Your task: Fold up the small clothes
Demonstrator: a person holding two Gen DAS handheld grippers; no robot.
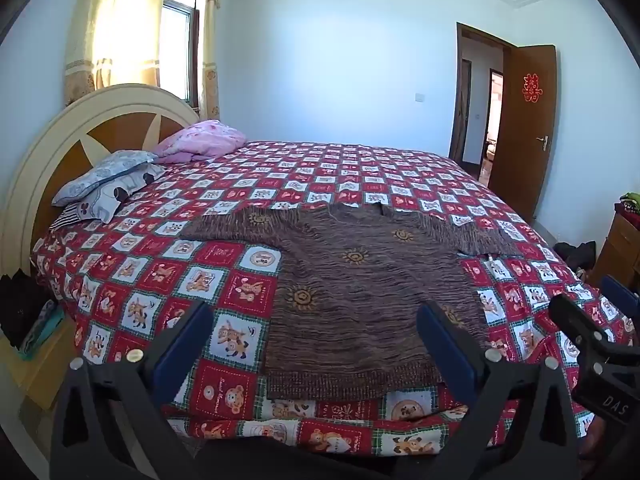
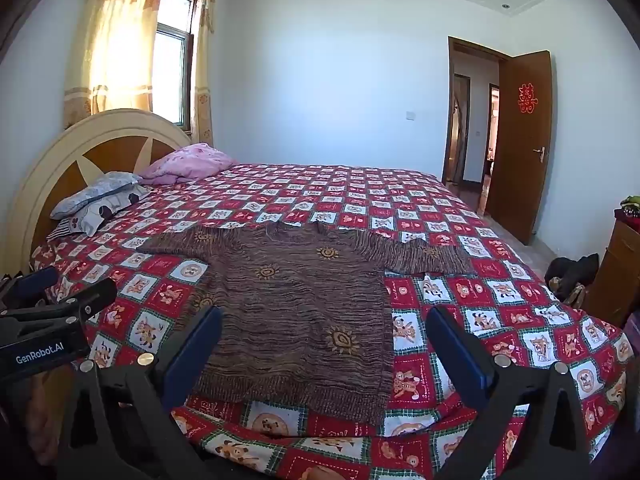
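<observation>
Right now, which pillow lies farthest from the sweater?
The pink pillow, at the far end of the headboard by the window. The grey-blue patterned pillows lie nearer the sweater.

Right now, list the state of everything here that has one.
brown sweater: unfolded, flat on the bed, sleeves spread
left gripper: fingers open, empty
right gripper: fingers open, empty
door: open
curtain: drawn across the window, gap at right

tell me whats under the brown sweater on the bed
The brown sweater lies spread flat on the red checked bedspread, which shows all around it. Anything between the two is covered, so it cannot be seen.
</observation>
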